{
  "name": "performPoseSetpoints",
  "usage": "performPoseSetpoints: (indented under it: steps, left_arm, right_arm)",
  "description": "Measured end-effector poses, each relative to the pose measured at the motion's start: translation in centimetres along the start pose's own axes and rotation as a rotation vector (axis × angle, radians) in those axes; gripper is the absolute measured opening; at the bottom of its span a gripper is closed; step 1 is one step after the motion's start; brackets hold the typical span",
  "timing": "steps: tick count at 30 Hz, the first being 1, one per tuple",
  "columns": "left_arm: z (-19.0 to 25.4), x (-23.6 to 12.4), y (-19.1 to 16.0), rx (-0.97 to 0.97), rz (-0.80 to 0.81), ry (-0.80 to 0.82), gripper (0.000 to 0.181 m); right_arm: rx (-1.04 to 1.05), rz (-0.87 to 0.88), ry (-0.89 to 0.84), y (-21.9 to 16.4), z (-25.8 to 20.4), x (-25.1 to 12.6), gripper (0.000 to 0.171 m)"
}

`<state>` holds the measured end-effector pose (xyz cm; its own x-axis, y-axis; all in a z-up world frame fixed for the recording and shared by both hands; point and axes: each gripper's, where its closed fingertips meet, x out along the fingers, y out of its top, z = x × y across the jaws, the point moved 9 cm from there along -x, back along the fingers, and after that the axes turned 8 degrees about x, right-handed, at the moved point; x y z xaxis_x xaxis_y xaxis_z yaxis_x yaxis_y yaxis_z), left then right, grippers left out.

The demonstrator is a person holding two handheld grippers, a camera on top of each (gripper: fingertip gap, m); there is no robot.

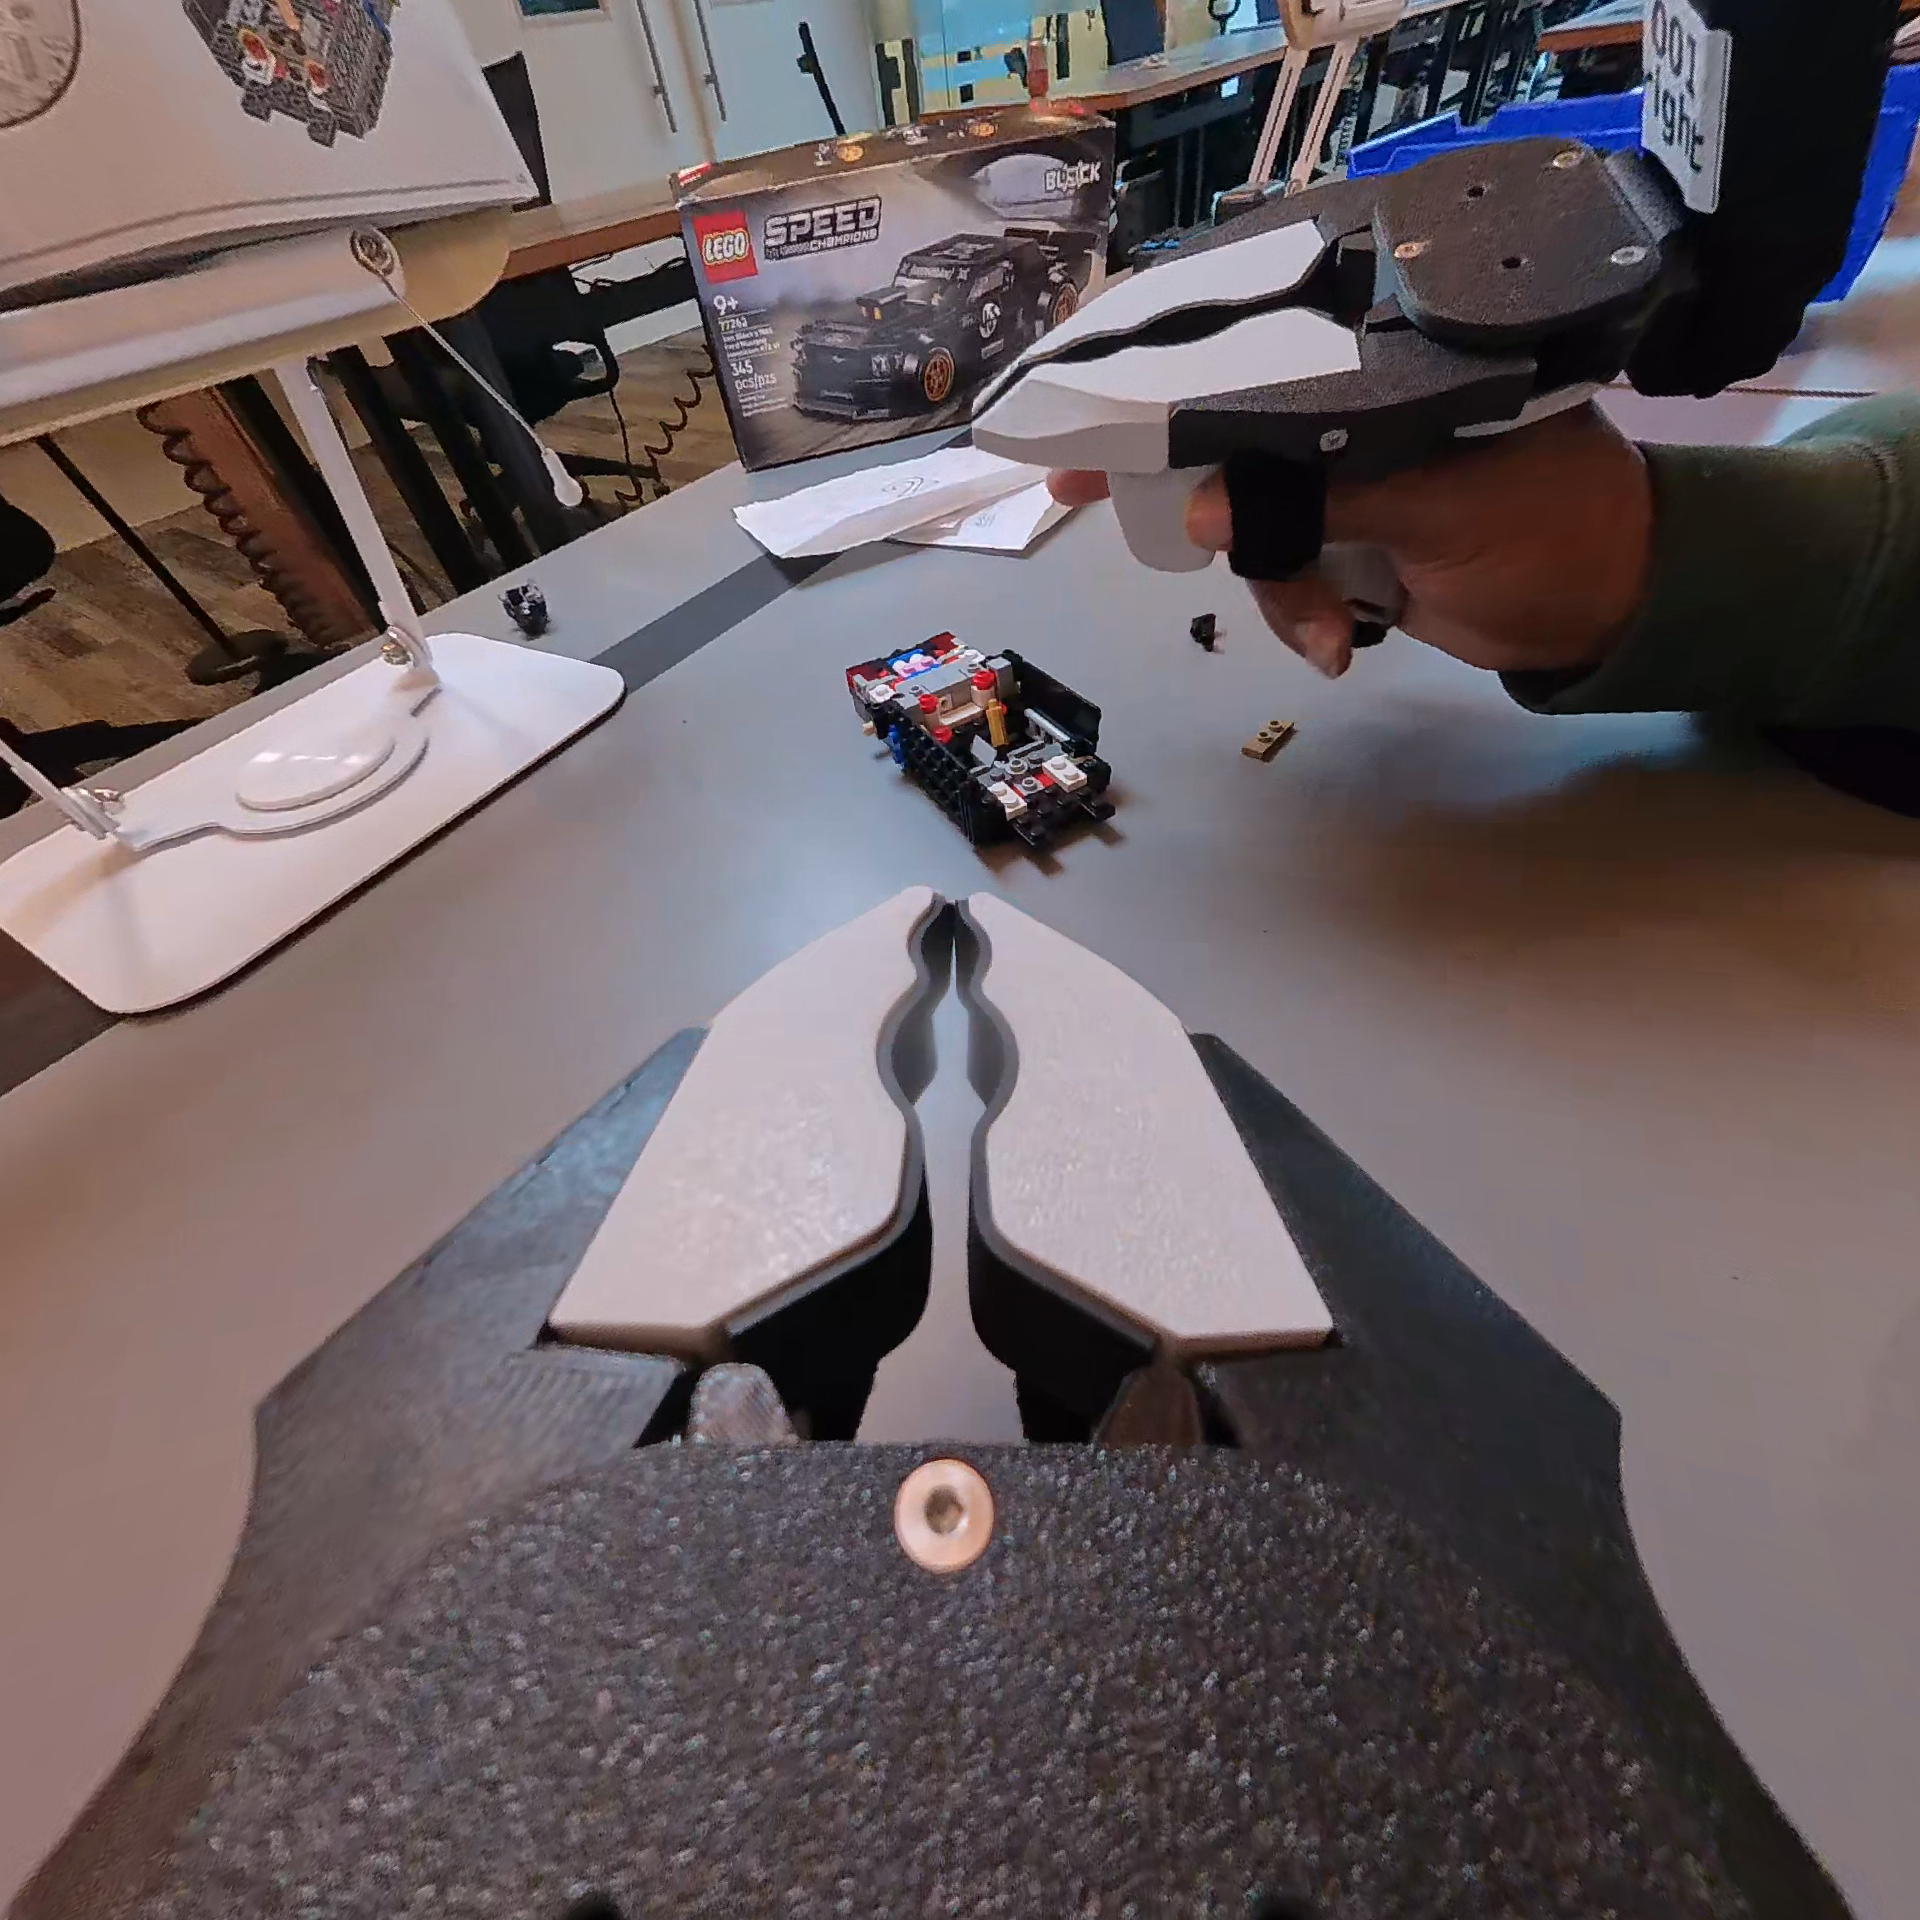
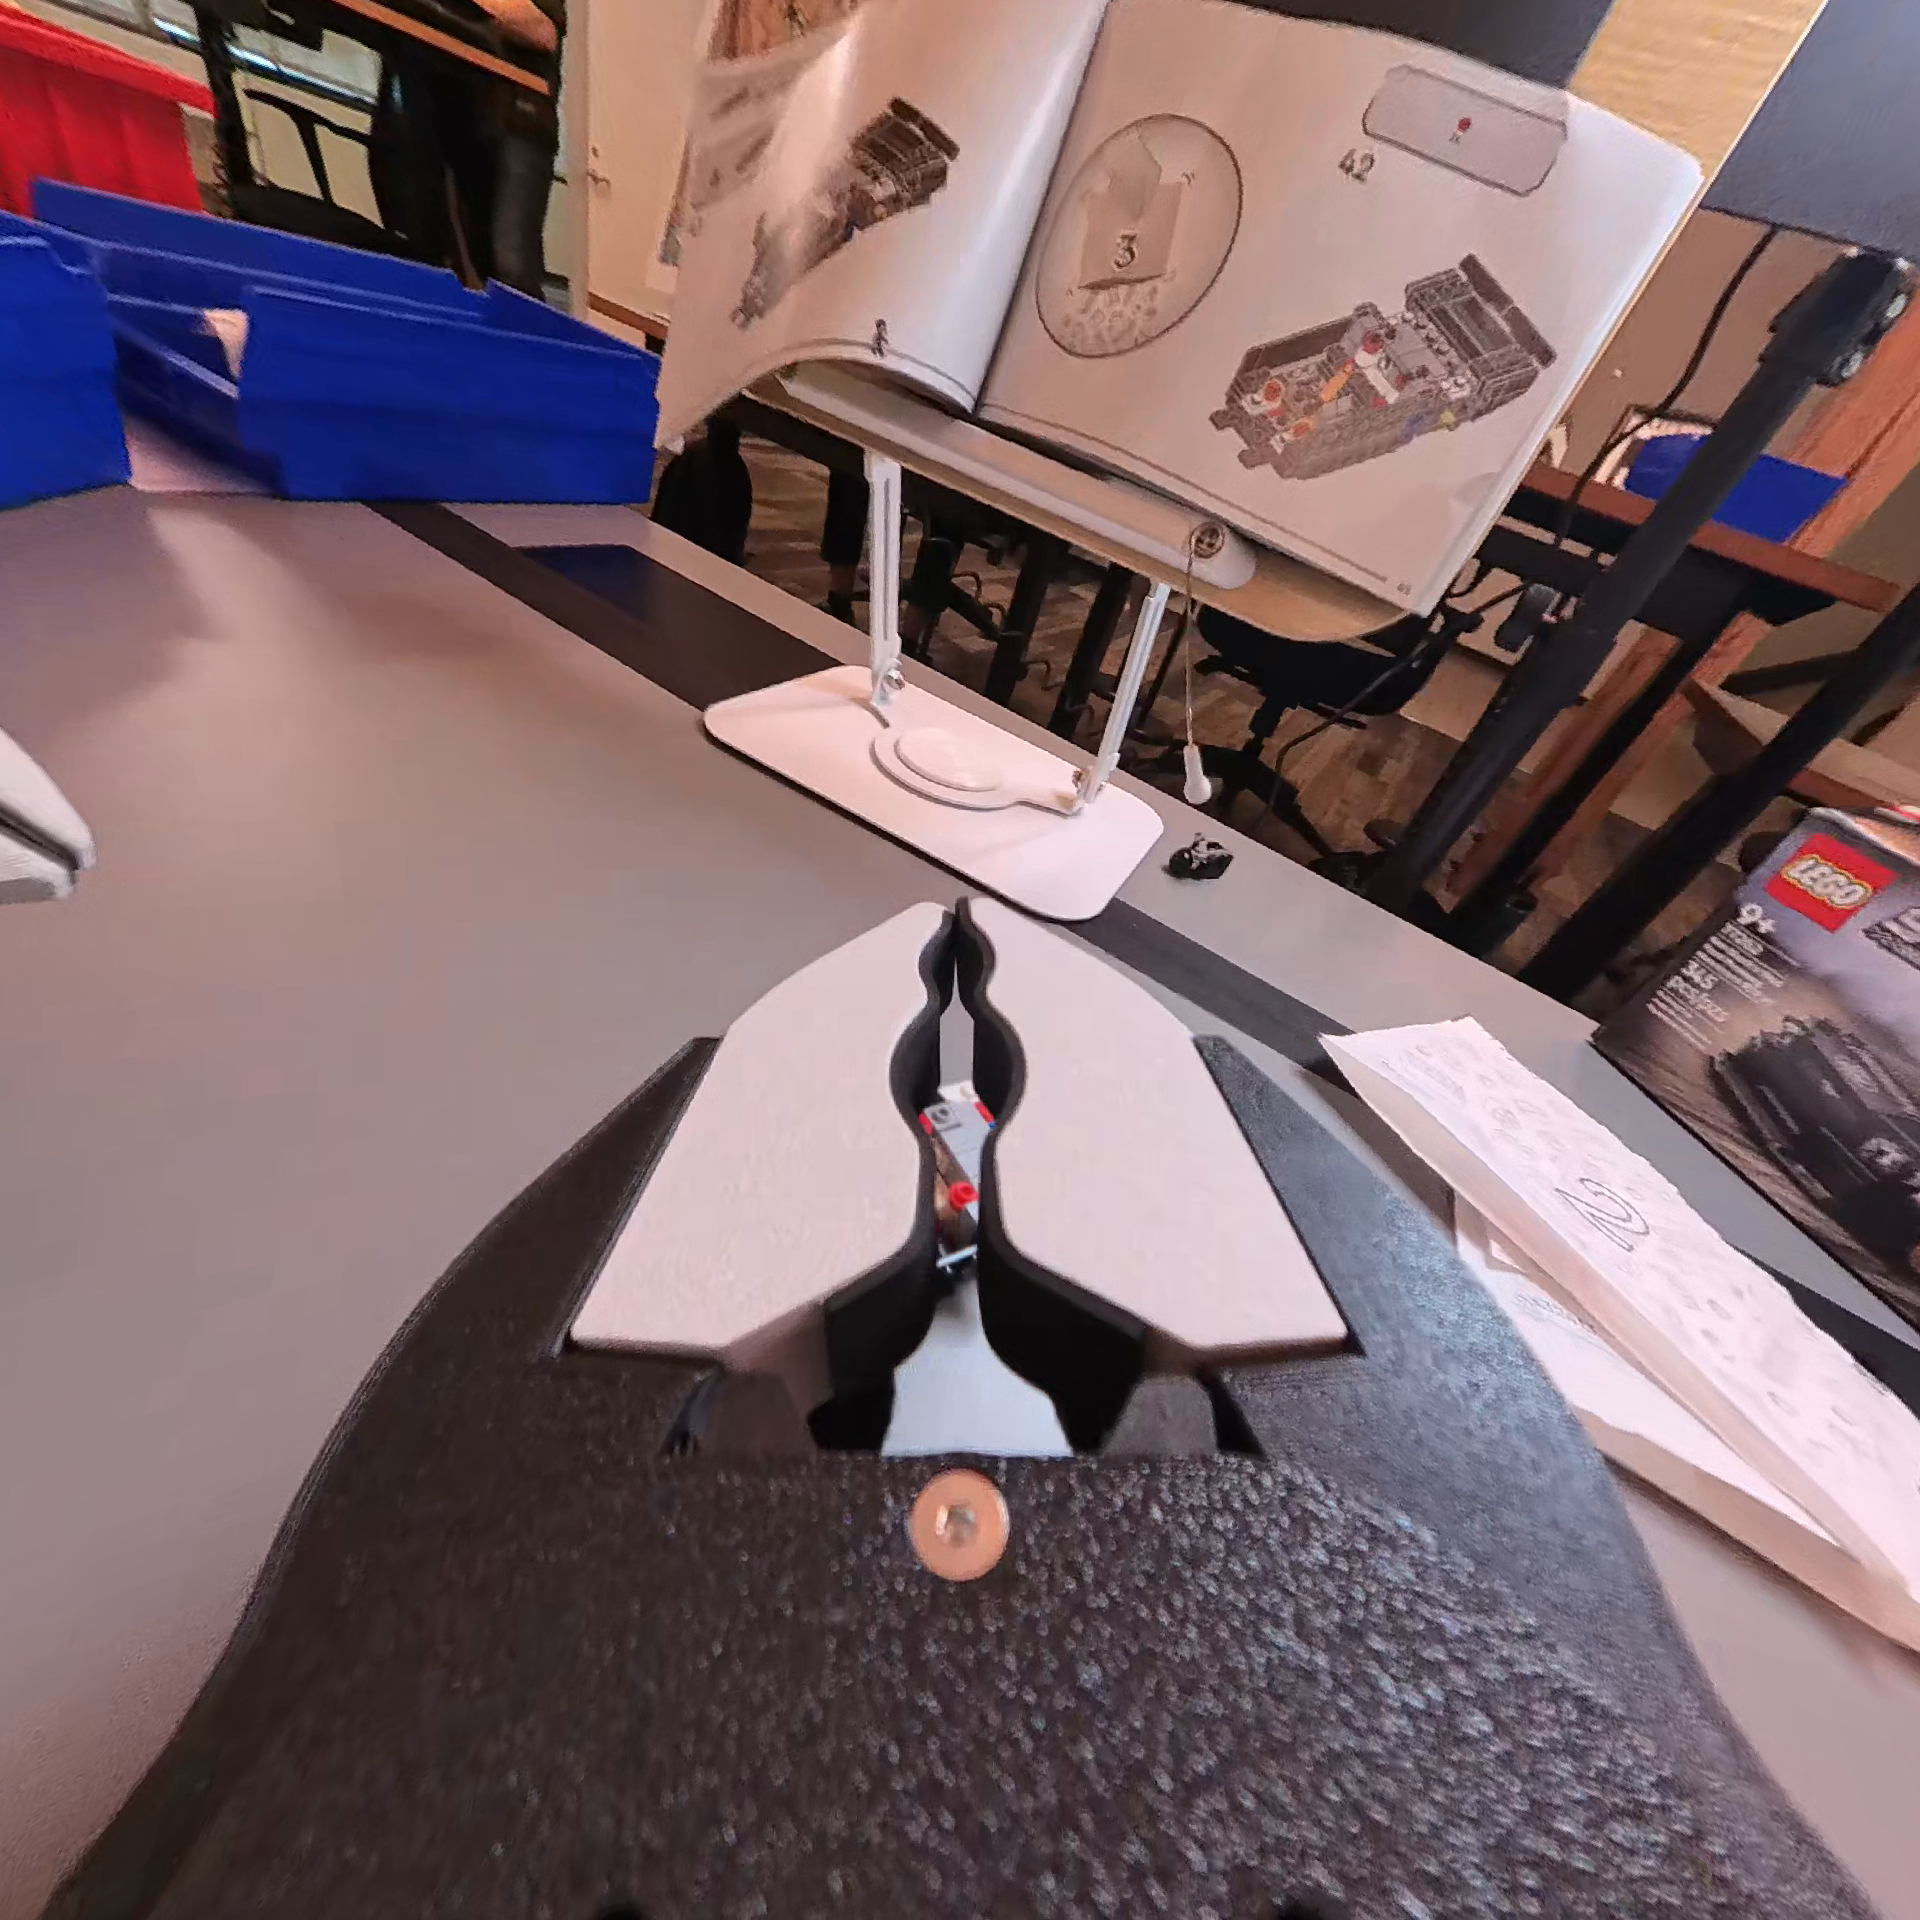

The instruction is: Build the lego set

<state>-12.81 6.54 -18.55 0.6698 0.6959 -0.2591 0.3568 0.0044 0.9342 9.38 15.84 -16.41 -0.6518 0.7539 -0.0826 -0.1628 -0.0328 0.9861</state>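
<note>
Jaws of the left gripper are clenched tip to tip with nothing between them, held low above the grey counter and aimed at the partly built Lego car. Jaws of the right gripper are likewise closed at the tips and grasp nothing; in the left wrist view this gripper sits raised above the counter, behind and to the right of the car, gripped by a hand in a green sleeve.

The car rests on the counter, well clear of both grippers. It has a black chassis with grey, red and white parts on top. Through the gap behind the right gripper's closed tips, part of the car is visible below.

Loose parts on the counter:
- tan plate, right of the car
- small black piece, near the hand
- small dark piece, close to the white stand base

The stand carries an open instruction booklet. The Lego box stands at the far edge, with white paper bags lying in front of it. Blue bins sit at the counter's far left in the right wrist view.
</note>
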Motion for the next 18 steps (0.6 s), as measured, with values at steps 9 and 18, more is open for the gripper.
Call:
performPoseSetpoints:
  steps: [9, 18]
  left_arm:
    - [-0.2, -0.1, 0.0, -0.016, 0.011, -0.009, 0.000]
    - [-0.1, -0.1, 0.0, -0.001, 0.014, -0.017, 0.000]
  right_arm:
    - [0.060, 0.045, 0.125, 0.0, 0.2, -0.1, 0.000]
    - [-0.376, 0.083, 0.076, -0.4, -1.7, -0.3, 0.000]
